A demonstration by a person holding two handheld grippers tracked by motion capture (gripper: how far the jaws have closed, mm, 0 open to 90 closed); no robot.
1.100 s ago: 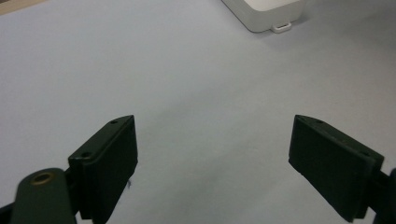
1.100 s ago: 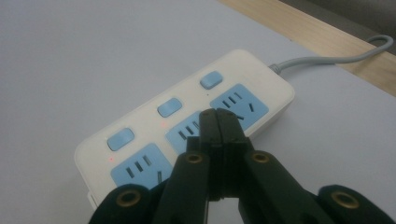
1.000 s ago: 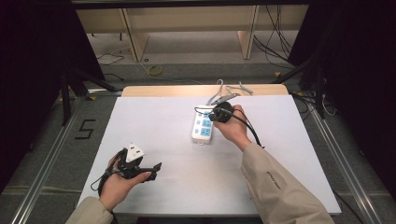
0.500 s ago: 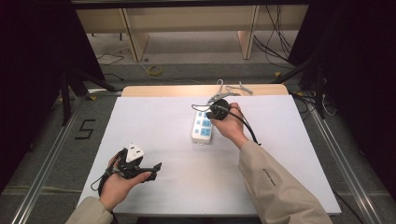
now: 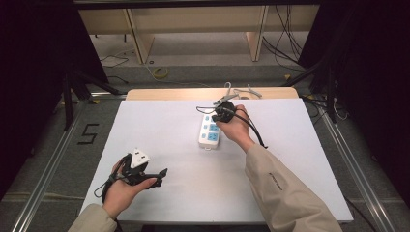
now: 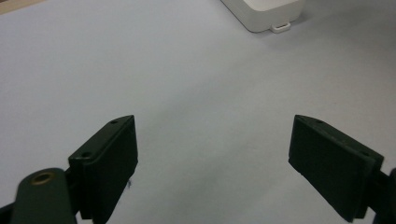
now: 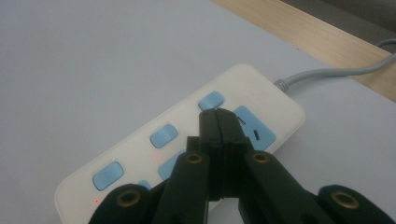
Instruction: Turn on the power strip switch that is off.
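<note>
White power strip with blue buttons lying near the tabletop's centre, cord leaving toward 12 o'clock. Right claw pressed fully together, tips over the strip's far end beside a blue button. Left claw at 7 o'clock, spread wide, holding nothing.

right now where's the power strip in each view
High view: power strip at table centre, under the right tongs.
Left gripper view: one white end at top edge.
Right gripper view: centre, behind the shut tongs.
Shared landmark: white tabletop.
</note>
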